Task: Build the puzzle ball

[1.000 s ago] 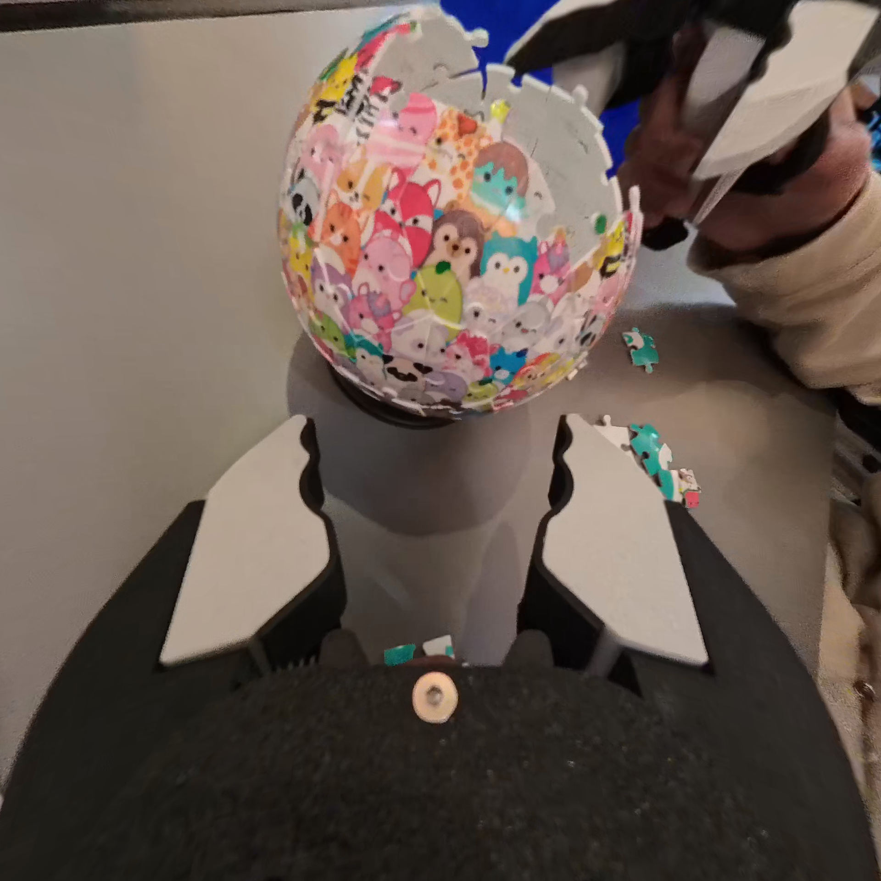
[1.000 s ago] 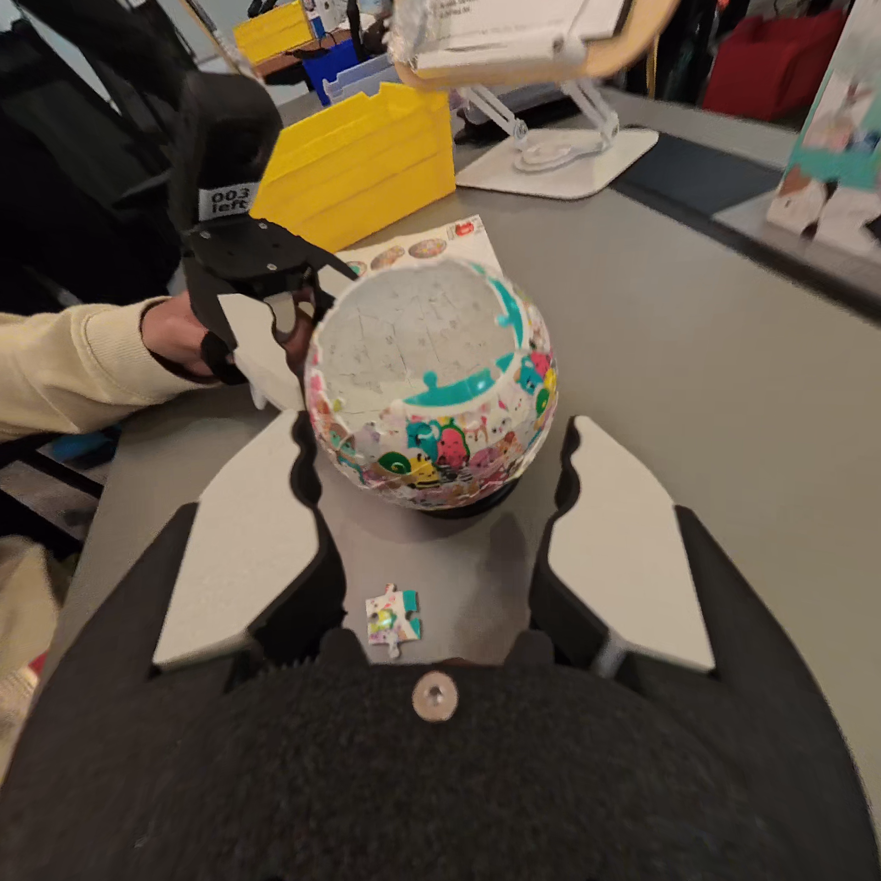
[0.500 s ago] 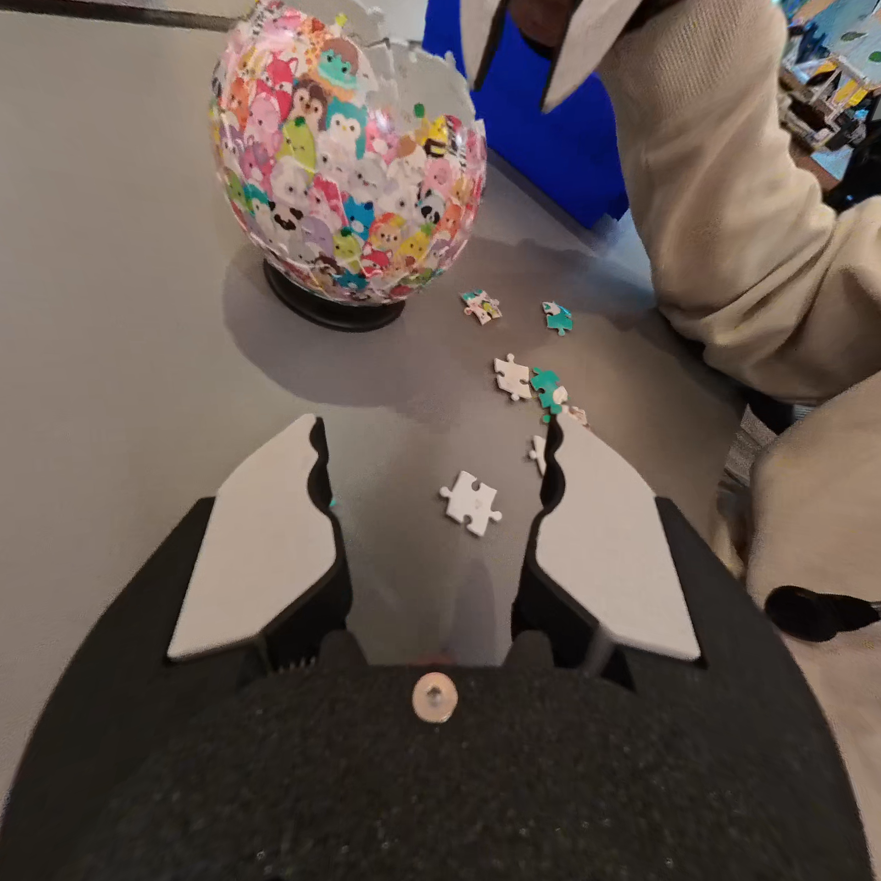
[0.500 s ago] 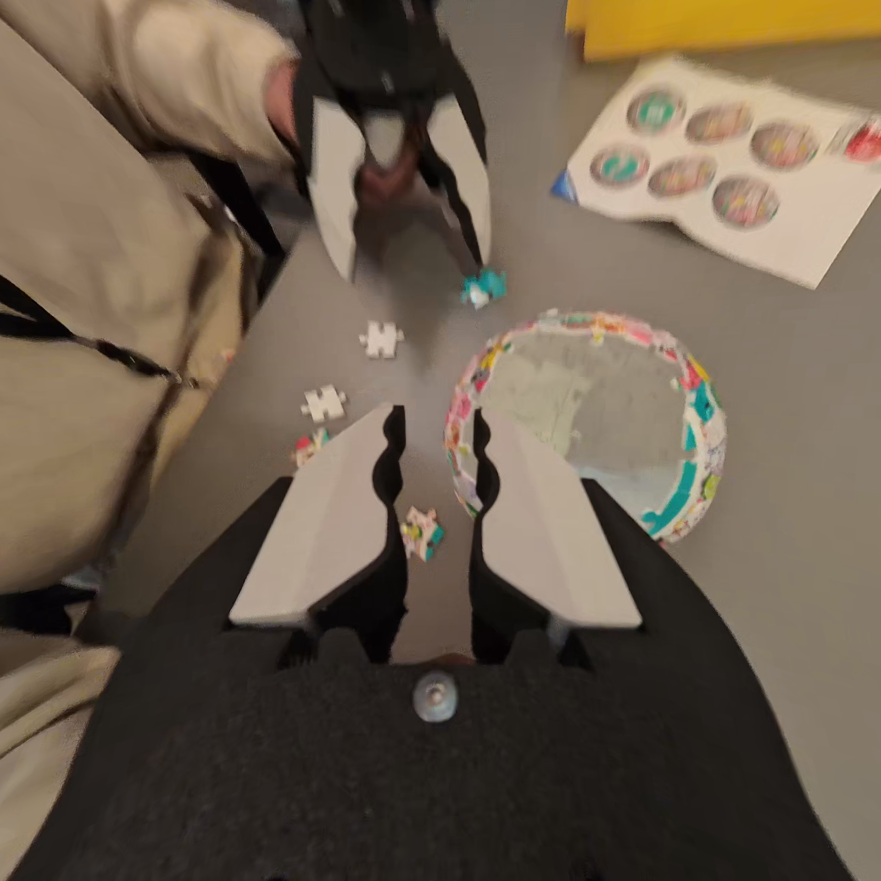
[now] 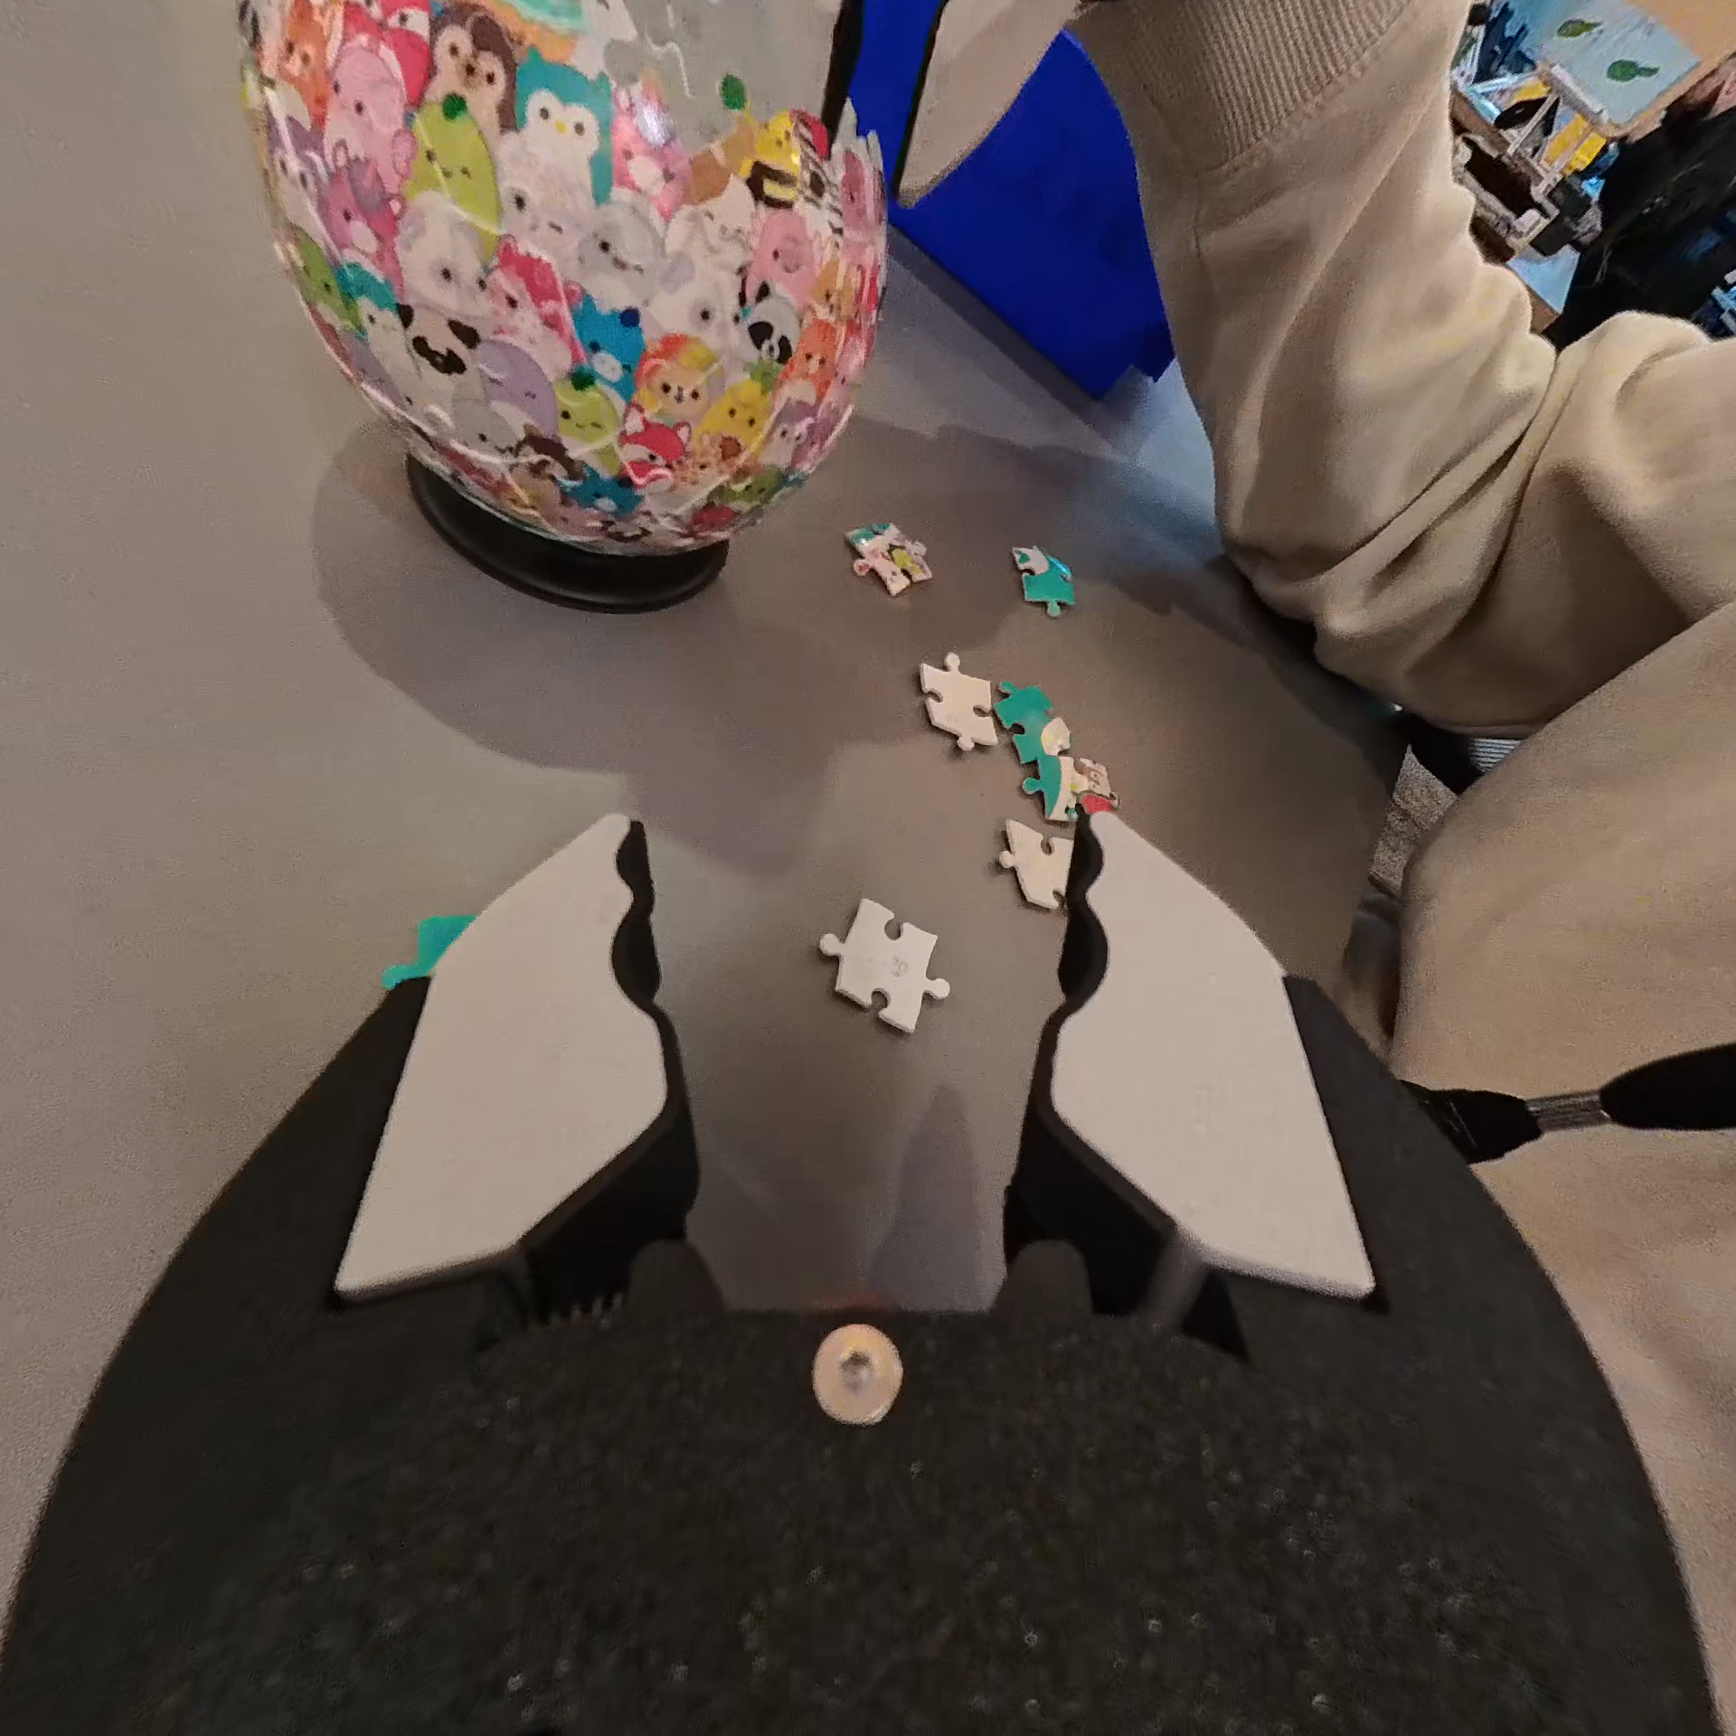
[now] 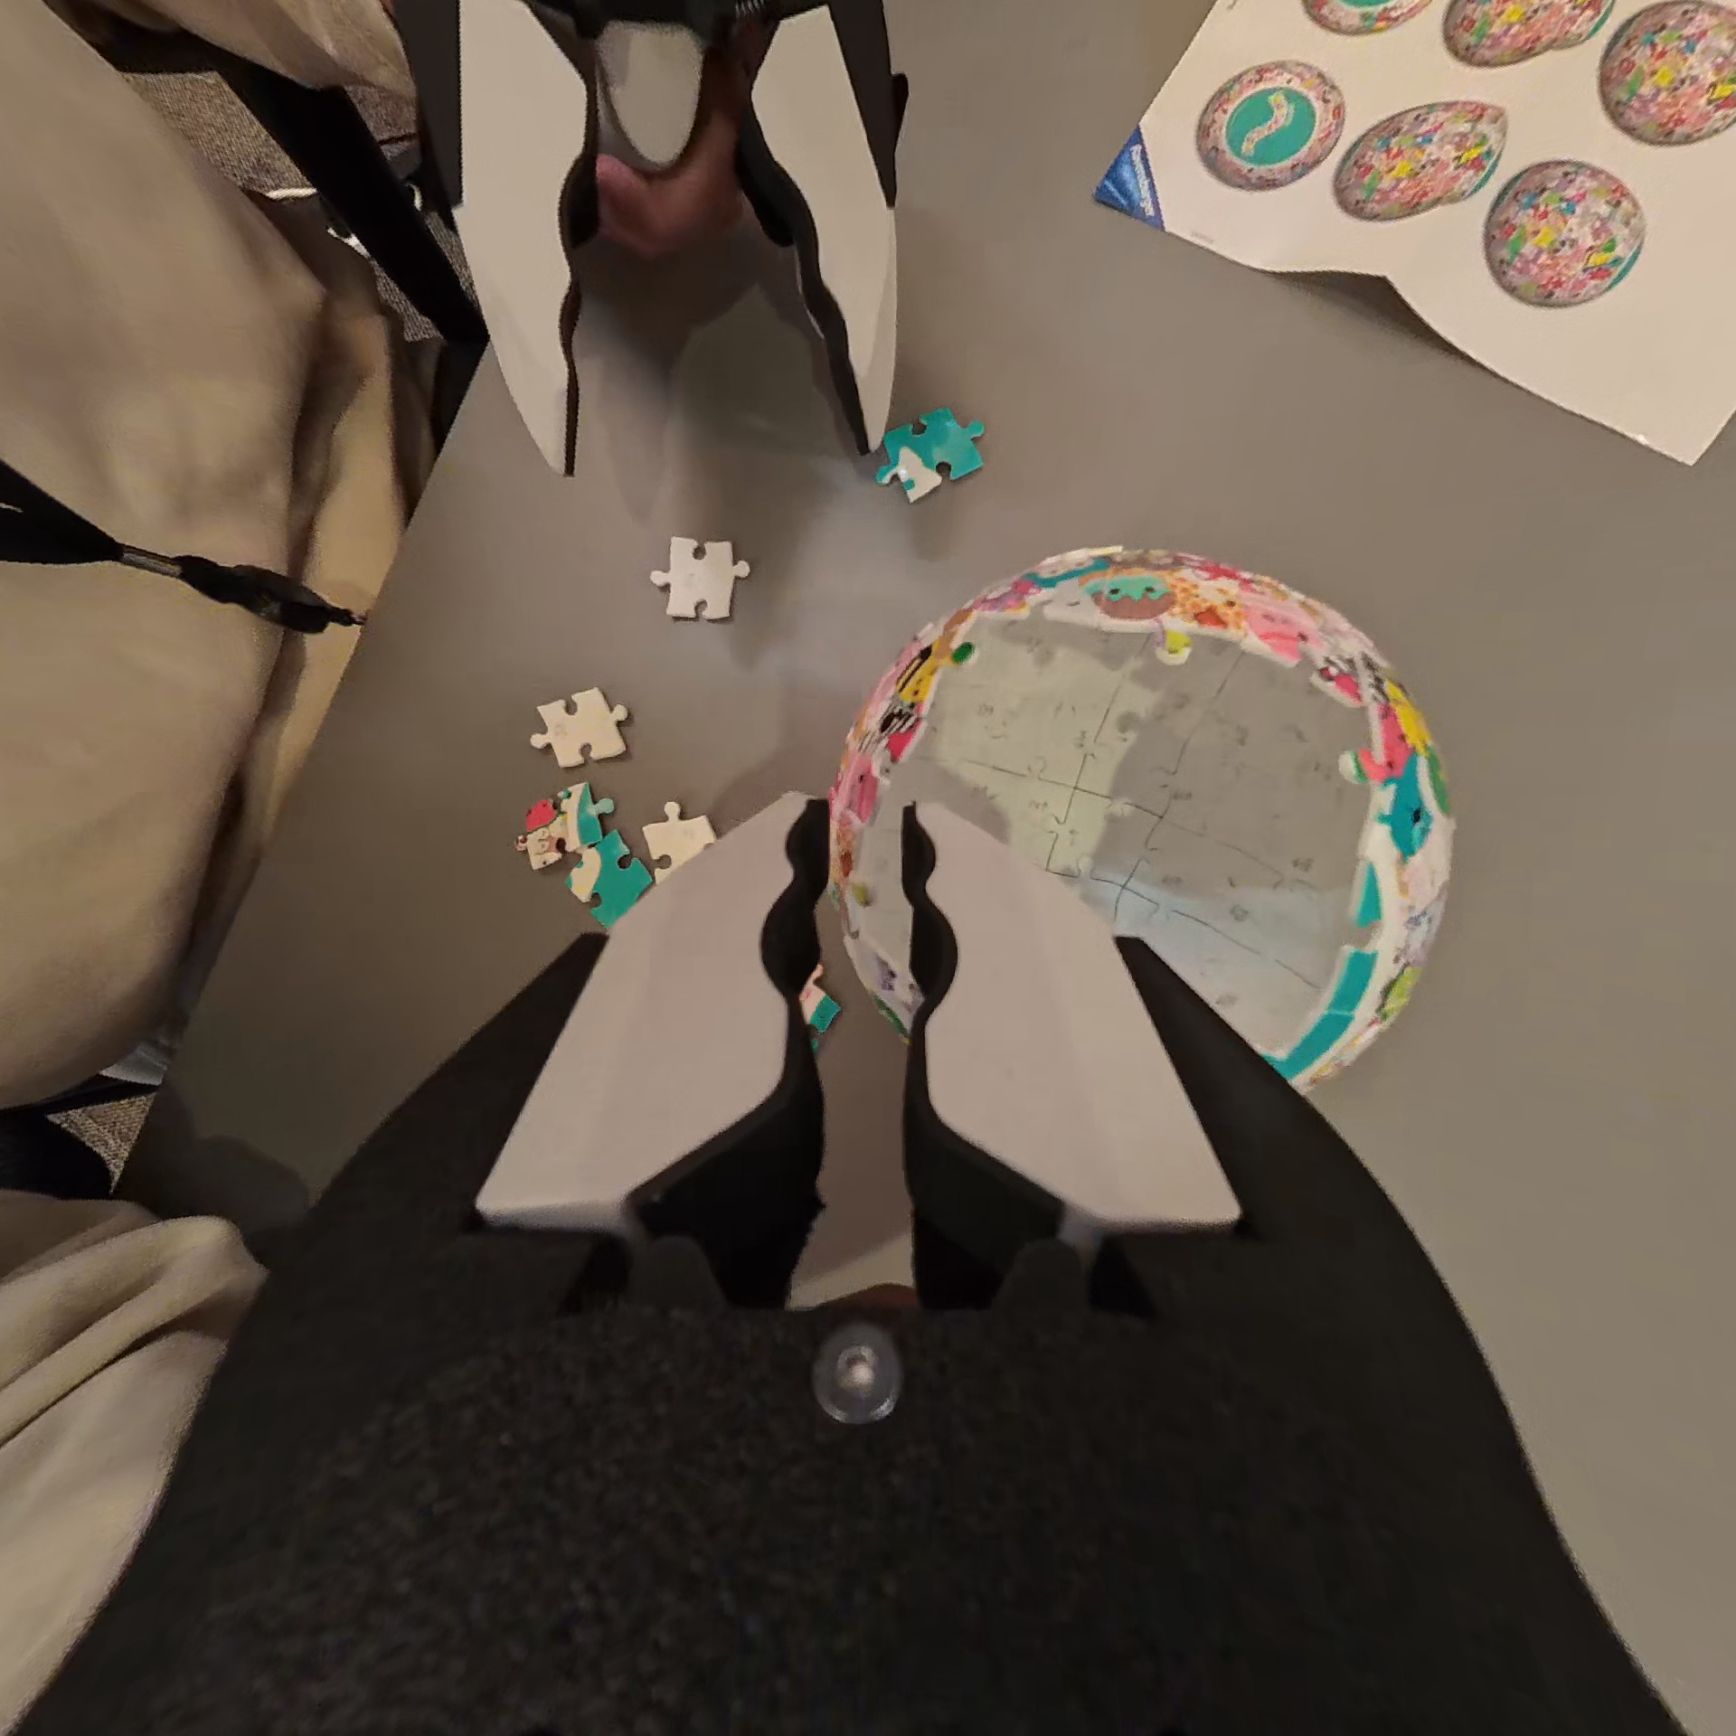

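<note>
On the grey table (image 5: 188,714) the half-built puzzle ball (image 6: 1141,808) sits on its black stand (image 5: 564,564) (top open). Left tongs (image 5: 860,874) spread wide over a white loose piece (image 5: 885,964); right tongs (image 6: 864,817) nearly pressed together, gripping nothing, right at the ball's rim.

— From the left wrist we look forward and down along the open left gripper (image 5: 855,864), low over the grey table (image 5: 188,751), close to the colourful, half-built puzzle ball (image 5: 573,282).

— From the right wrist we look almost straight down into that ball (image 6: 1146,808), from higher up. We share the loose white and teal puzzle pieces (image 6: 700,578).
</note>
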